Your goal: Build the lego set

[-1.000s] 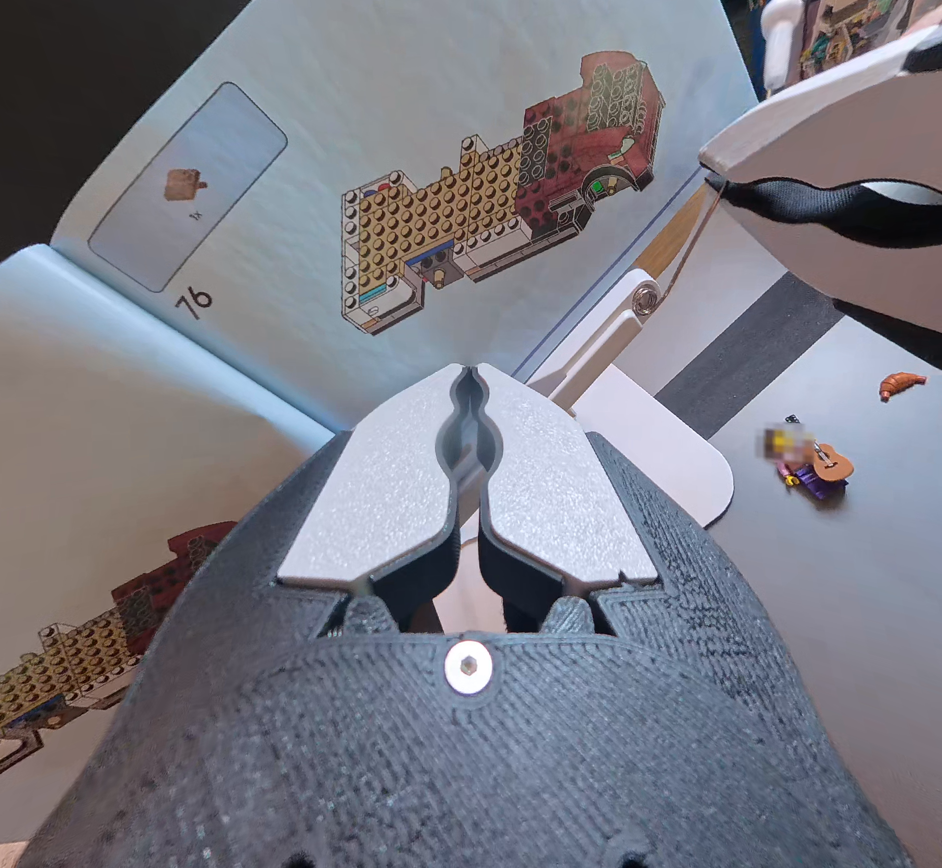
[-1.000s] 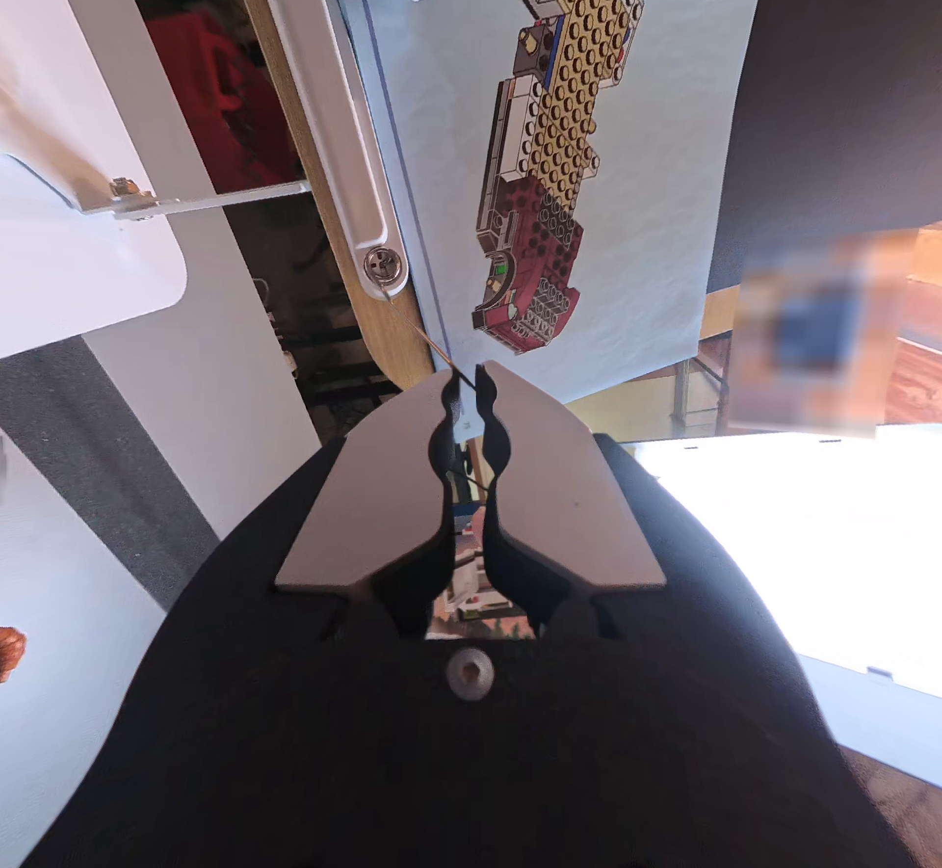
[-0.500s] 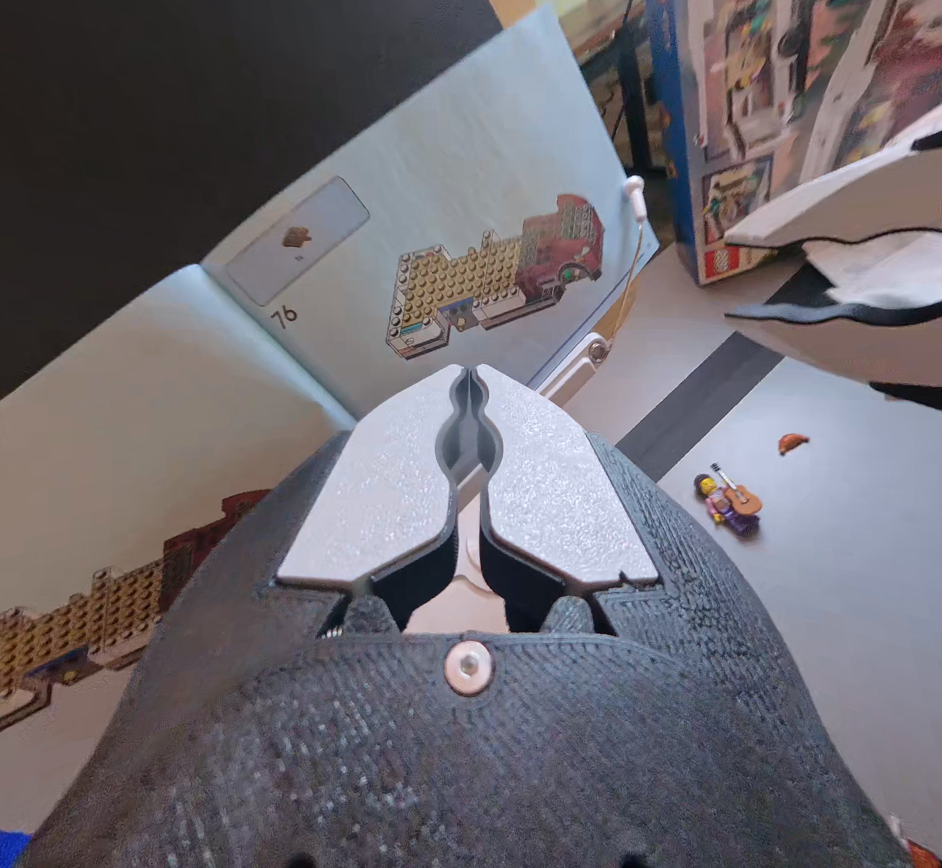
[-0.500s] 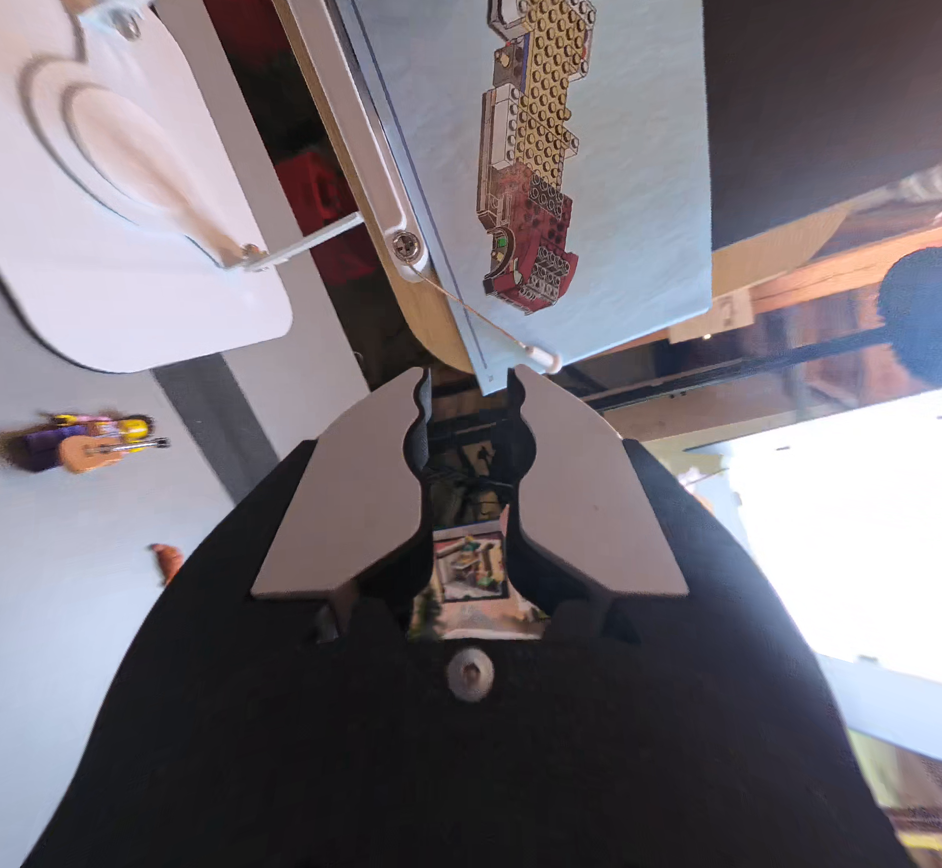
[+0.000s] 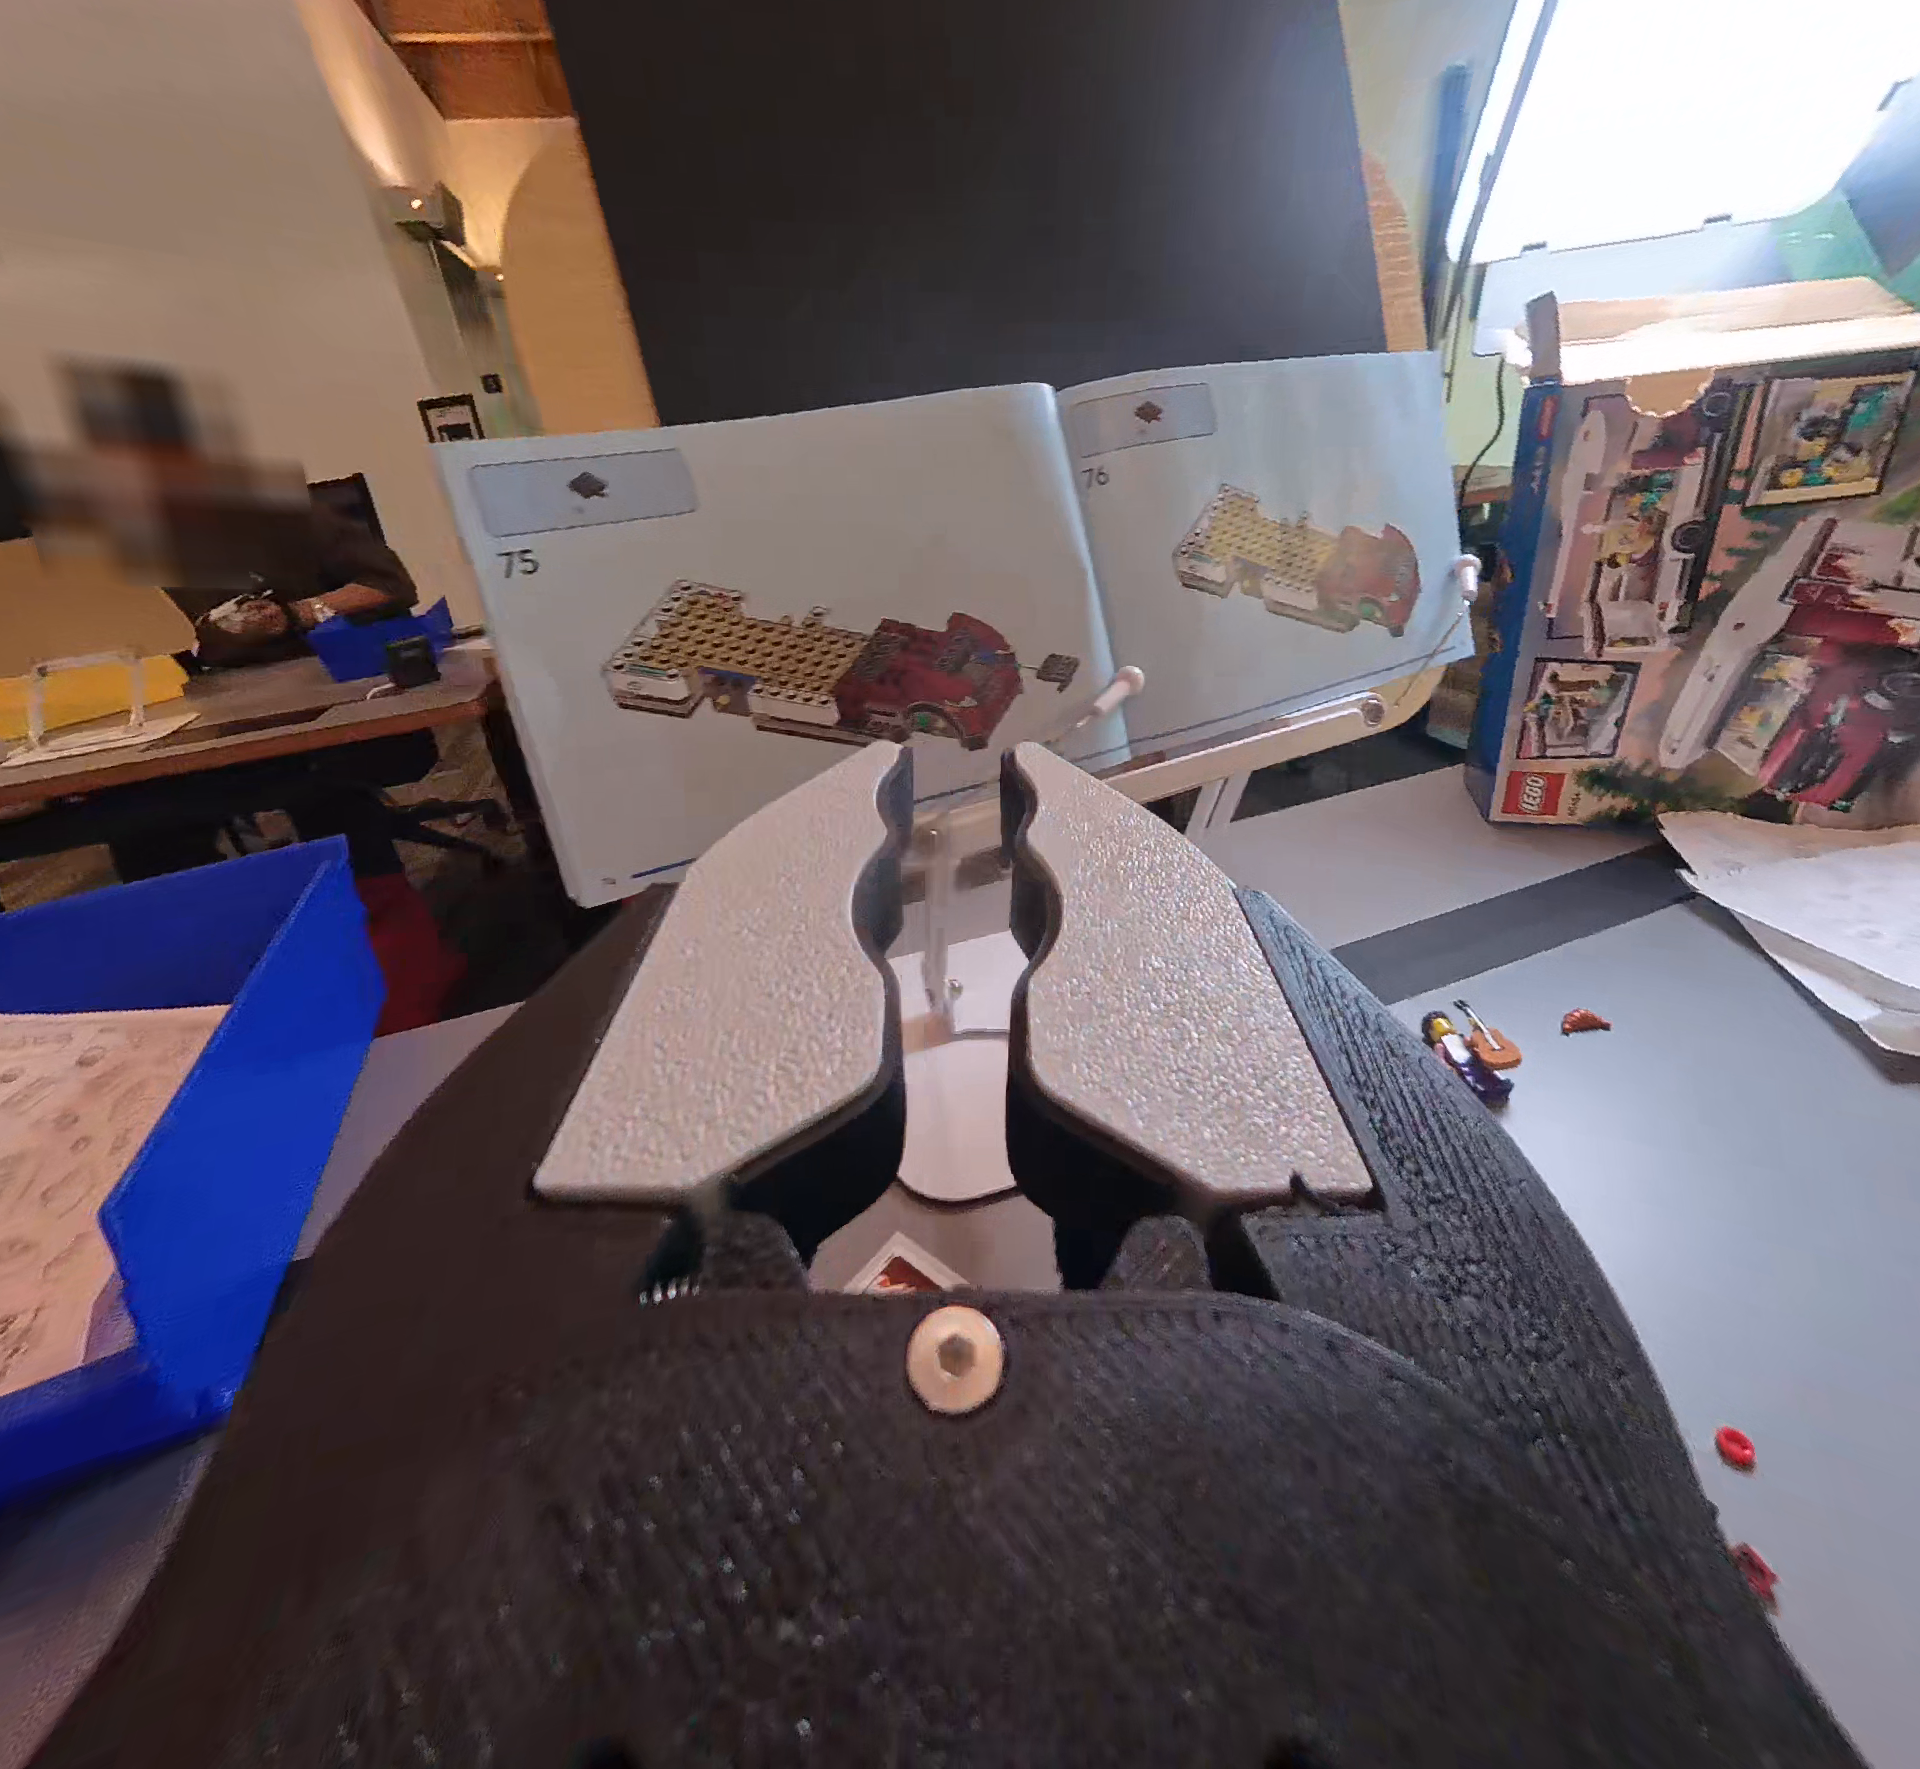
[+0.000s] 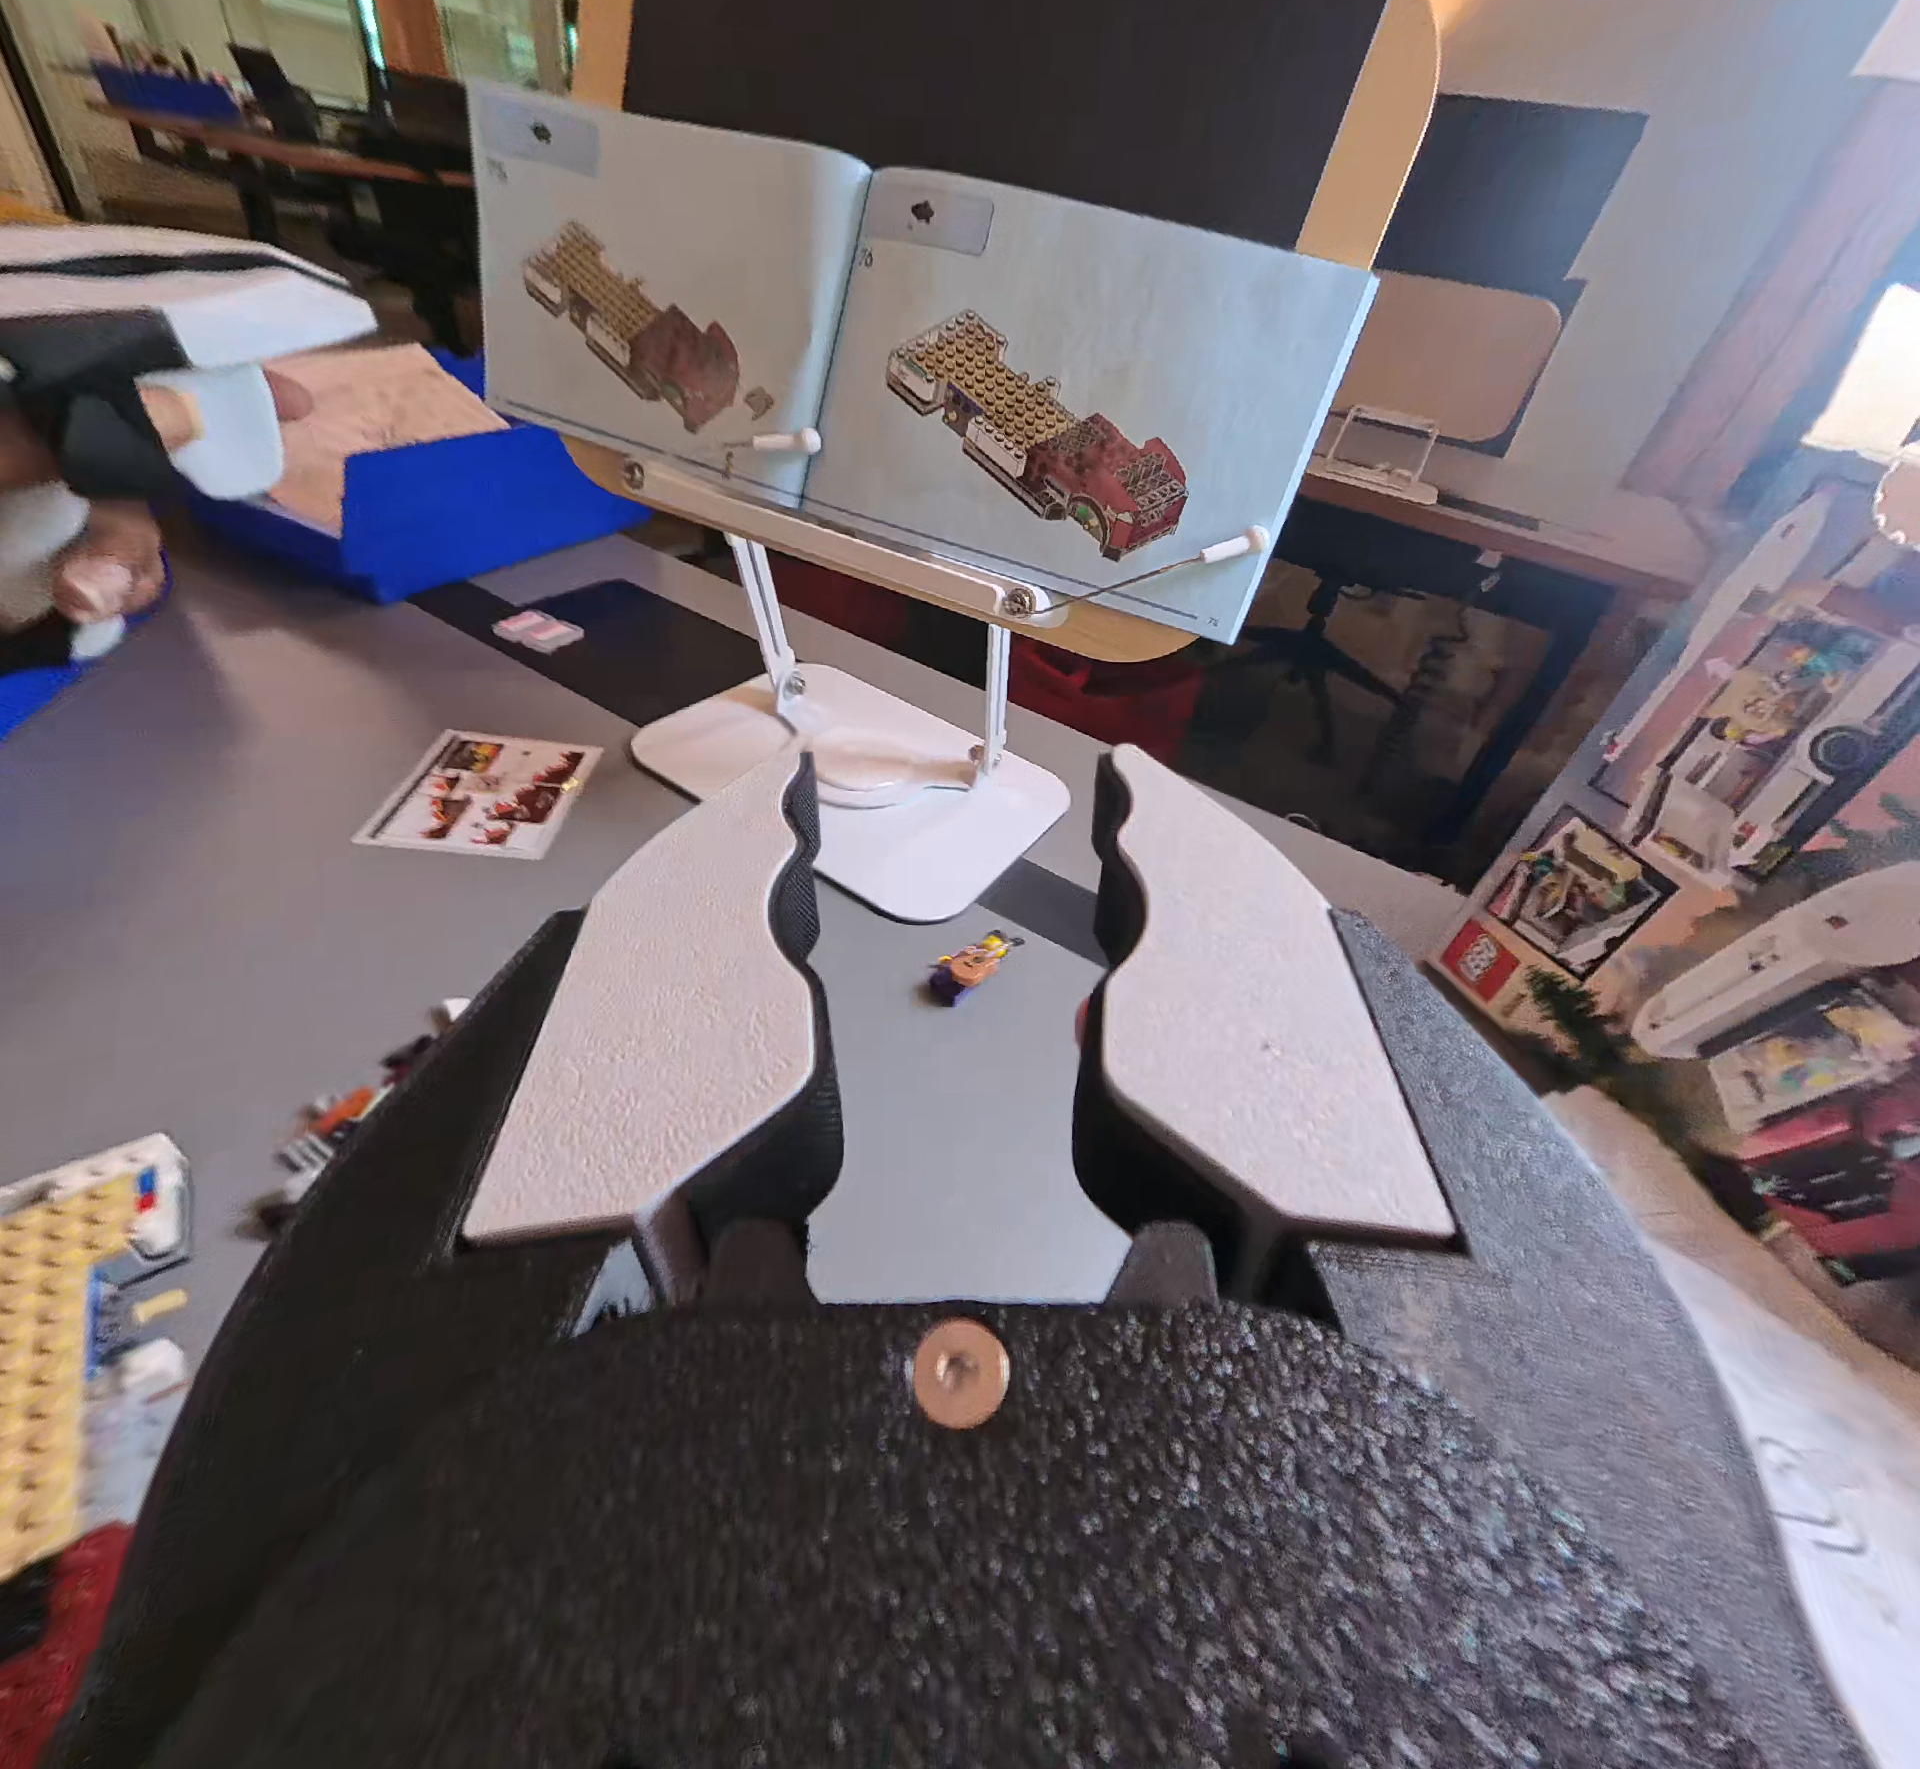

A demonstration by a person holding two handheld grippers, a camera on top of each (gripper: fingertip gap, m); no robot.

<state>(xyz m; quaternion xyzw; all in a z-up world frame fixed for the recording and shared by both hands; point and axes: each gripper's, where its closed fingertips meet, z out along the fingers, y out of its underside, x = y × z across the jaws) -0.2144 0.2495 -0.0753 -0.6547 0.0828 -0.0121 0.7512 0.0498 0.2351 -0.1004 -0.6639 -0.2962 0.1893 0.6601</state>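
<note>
Booklet (image 6: 1039, 337) upright, spread sideways

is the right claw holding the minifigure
No: the right claw is open and empty, and the minifigure lies on the table beyond it.

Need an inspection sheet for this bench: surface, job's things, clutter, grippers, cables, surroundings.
Surface: grey table with a dark strip across it.
Job's things: open instruction booklet on a white stand; tan brick plate at near left.
Clutter: minifigure with guitar, sticker sheet, loose small pieces, blue bin, papers.
Grippers: left gripper slightly open, empty; right gripper wide open, empty, above the minifigure.
Cables: nothing seen on the table.
Surroundings: toy box, black panel, person at another desk.
</note>
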